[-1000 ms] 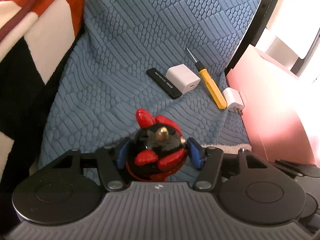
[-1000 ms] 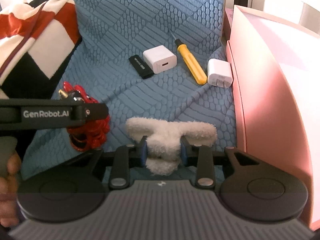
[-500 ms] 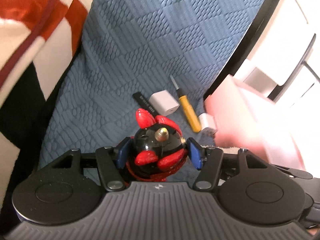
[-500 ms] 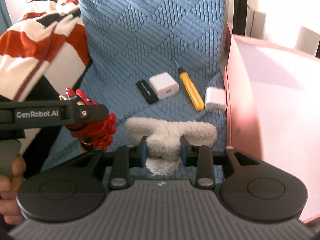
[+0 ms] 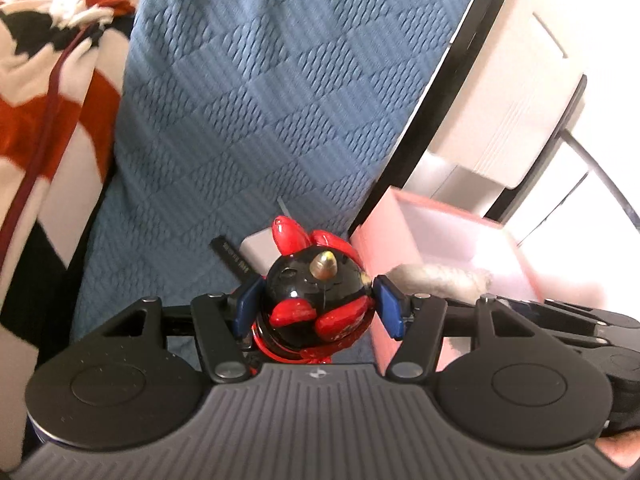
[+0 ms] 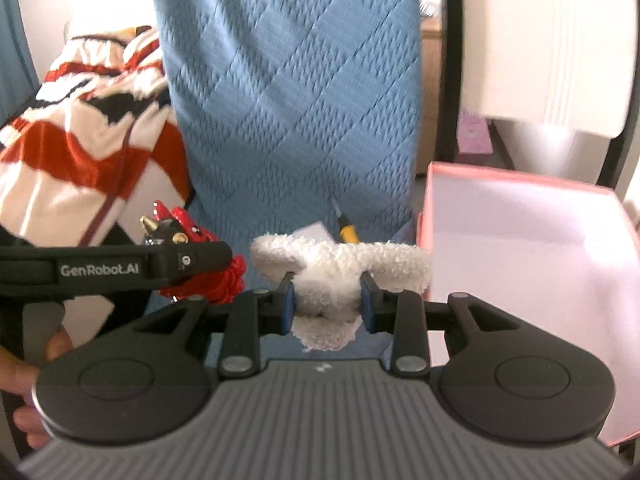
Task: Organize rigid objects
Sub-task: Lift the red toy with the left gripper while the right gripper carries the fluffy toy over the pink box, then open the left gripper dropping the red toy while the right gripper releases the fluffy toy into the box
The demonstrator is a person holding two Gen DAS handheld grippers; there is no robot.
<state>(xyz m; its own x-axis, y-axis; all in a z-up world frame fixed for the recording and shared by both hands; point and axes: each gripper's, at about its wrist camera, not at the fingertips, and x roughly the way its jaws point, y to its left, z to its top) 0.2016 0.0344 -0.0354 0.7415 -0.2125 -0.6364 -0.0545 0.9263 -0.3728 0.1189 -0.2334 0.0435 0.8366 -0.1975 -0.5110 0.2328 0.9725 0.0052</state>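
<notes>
The left gripper (image 5: 318,302) is clamped on a black-and-red figurine (image 5: 320,304), its blue pads pressed to the toy's sides. The right gripper (image 6: 327,300) pinches a white fluffy piece (image 6: 340,268) at its narrow middle. Both point downward, the left to the left of the pink box (image 6: 520,248), the right just beside it. A hand (image 6: 28,368) grips the left handle.

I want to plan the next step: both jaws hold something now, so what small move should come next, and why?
Probably carry the right gripper, shut on the white fluffy piece, sideways over the open pink box. The box stands close on that side and looks empty.
</notes>
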